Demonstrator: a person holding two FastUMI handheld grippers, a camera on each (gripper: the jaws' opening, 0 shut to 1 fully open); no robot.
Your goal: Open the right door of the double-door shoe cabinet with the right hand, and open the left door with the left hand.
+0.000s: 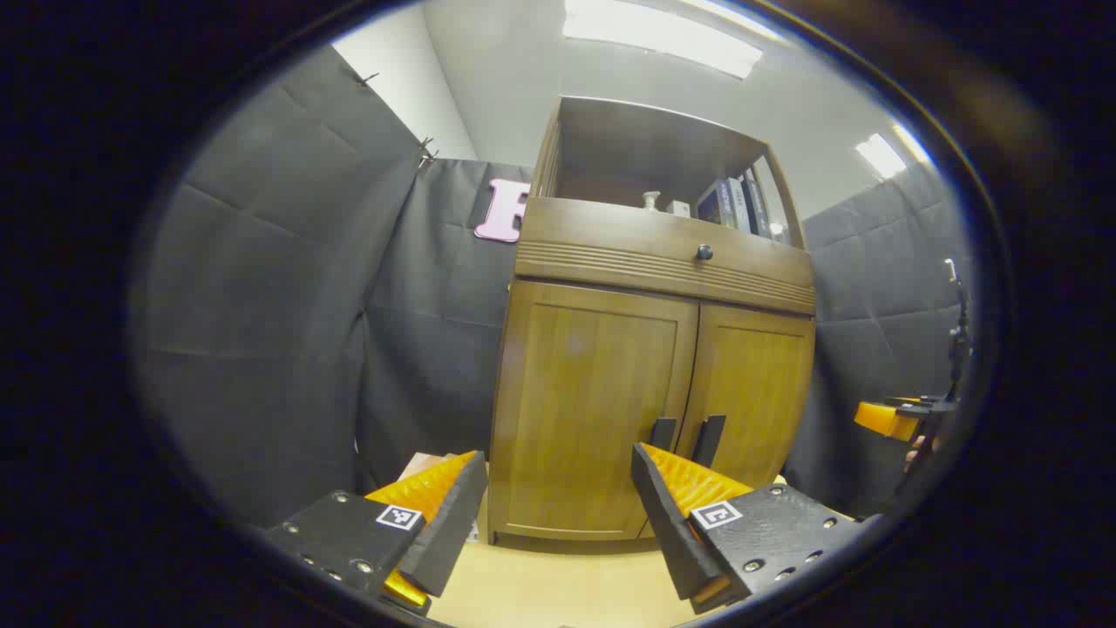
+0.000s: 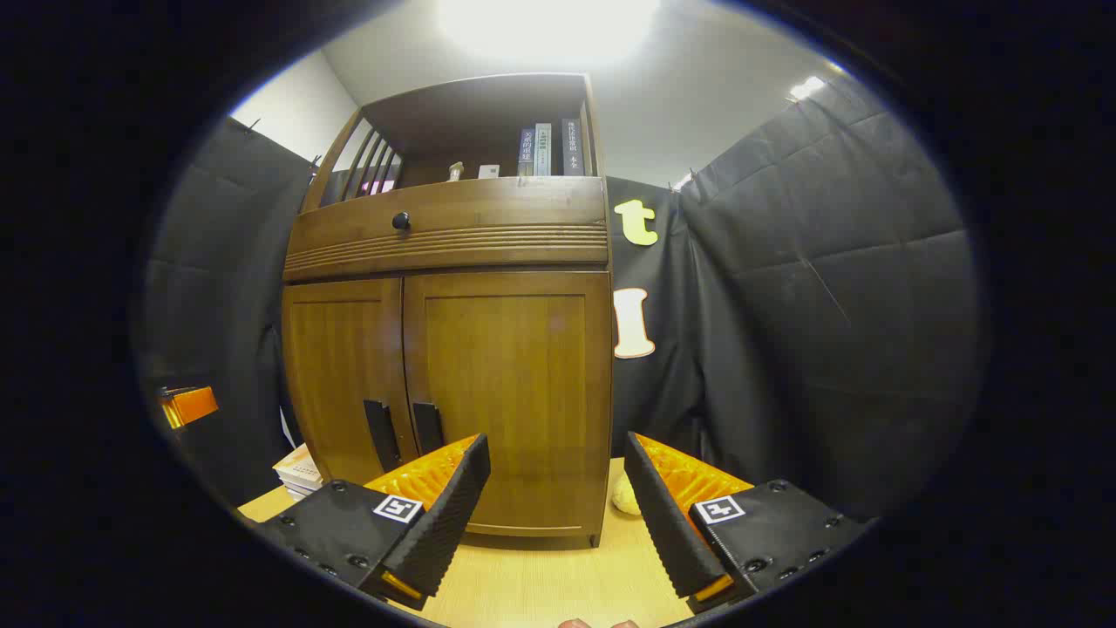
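Both doors are closed, so nothing is done yet. My left gripper hangs with jaws apart; the left door stands ahead between them. My right gripper, jaws apart too, faces the right door, its handle beyond the left jaw.
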